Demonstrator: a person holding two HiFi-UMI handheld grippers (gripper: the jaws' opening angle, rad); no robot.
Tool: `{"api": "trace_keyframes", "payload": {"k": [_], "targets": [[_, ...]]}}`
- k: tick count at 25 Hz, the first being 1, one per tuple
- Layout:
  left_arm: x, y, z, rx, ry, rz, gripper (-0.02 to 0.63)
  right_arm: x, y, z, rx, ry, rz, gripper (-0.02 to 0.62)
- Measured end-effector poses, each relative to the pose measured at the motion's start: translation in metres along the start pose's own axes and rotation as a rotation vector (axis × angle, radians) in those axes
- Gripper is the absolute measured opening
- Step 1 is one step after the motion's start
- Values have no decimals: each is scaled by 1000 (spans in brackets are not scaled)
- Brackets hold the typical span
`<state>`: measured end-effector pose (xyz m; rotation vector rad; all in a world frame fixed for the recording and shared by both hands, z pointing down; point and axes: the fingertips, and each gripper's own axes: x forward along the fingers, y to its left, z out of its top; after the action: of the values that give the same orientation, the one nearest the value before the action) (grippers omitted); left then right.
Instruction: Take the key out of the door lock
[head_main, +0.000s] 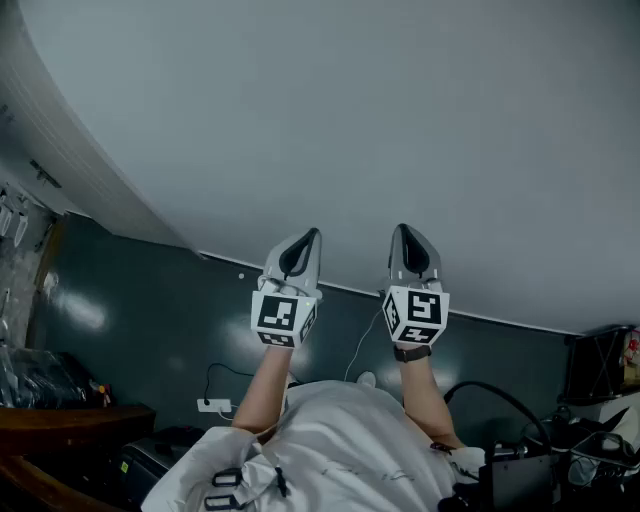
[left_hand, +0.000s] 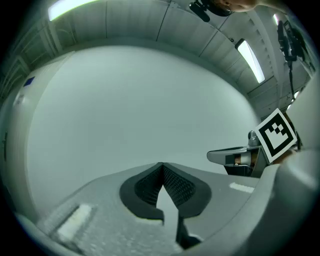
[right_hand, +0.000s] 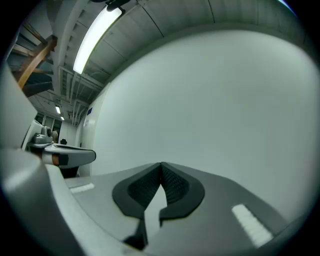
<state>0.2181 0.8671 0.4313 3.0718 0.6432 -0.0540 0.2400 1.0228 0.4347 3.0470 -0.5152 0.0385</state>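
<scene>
Both grippers are held up side by side in front of a plain pale wall (head_main: 350, 130). In the head view my left gripper (head_main: 303, 240) and my right gripper (head_main: 405, 235) point away from me, each with its marker cube toward the camera. The left gripper (left_hand: 161, 165) is shut with its black pads touching and nothing between them. My right gripper (right_hand: 161, 165) is shut the same way, with nothing held. No key, lock or door handle shows in any view.
A dark floor (head_main: 150, 300) meets the wall below the grippers. A white power strip (head_main: 214, 405) with a cable lies on it. Dark equipment (head_main: 540, 460) stands at the right and a wooden edge (head_main: 70, 420) at the left. Ceiling strip lights (right_hand: 95, 37) run overhead.
</scene>
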Motion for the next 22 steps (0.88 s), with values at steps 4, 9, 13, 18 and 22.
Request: {"api": "trace_keyframes", "payload": {"k": [4,9,13,18,22], "targets": [[-17,38,1,-6,10,68,-2,7,16,3,-16,3,14,6],[-58,100,3,13,21,210,-2,29,75,6,-72,17,126,5],[-97,150,7,32,32,320,-2,55,140,13,-73,-2,248,6],[-192,211,7,31,62,462,0,62,264,11,-58,-14,431,6],[-265,251,-3,-16,73,531,3,44,392,14,-55,-62,790,6]]}}
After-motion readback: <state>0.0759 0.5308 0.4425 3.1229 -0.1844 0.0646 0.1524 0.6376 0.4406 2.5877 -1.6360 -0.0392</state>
